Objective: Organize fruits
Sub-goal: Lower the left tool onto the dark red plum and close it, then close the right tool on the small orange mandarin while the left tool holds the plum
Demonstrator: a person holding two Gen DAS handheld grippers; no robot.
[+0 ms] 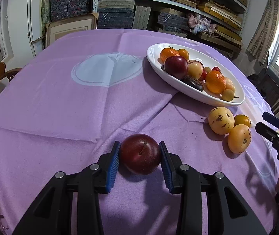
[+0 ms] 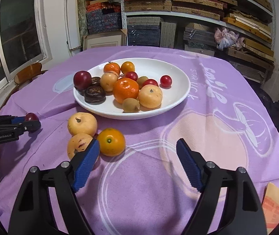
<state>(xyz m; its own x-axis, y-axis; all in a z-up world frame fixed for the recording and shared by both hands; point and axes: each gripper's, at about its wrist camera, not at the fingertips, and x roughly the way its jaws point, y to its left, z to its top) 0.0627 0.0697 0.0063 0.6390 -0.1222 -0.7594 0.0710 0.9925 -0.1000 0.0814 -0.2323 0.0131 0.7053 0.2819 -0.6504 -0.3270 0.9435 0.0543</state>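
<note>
- The left gripper (image 1: 140, 153) has its fingers (image 1: 113, 165) narrow and pressed on both sides of a dark red plum (image 1: 140, 153); the plum is held low over the counter (image 1: 61, 101), well short of the white plate (image 1: 178, 90).
- The right gripper (image 2: 138, 160) has its fingers (image 2: 86, 162) wide with nothing between them; it hangs over the cloth just short of the loose fruit.
- Three fruits lie on the counter on the near side of the plate: a small orange (image 2: 111, 144) and two yellow fruits (image 2: 82, 123), all close together.
- Risk: the plum is round and smooth. A loose or off-centre grip could let it slip on the way to the plate and roll off the counter.
- Risk: the plate is already crowded. A plum released from height could knock other fruit over the rim.
- Risk: the right gripper's left finger is just beside one yellow fruit. Closing on the orange from here could push the neighbours away.
- Risk: both grippers work near the plate; their paths could cross.
</note>
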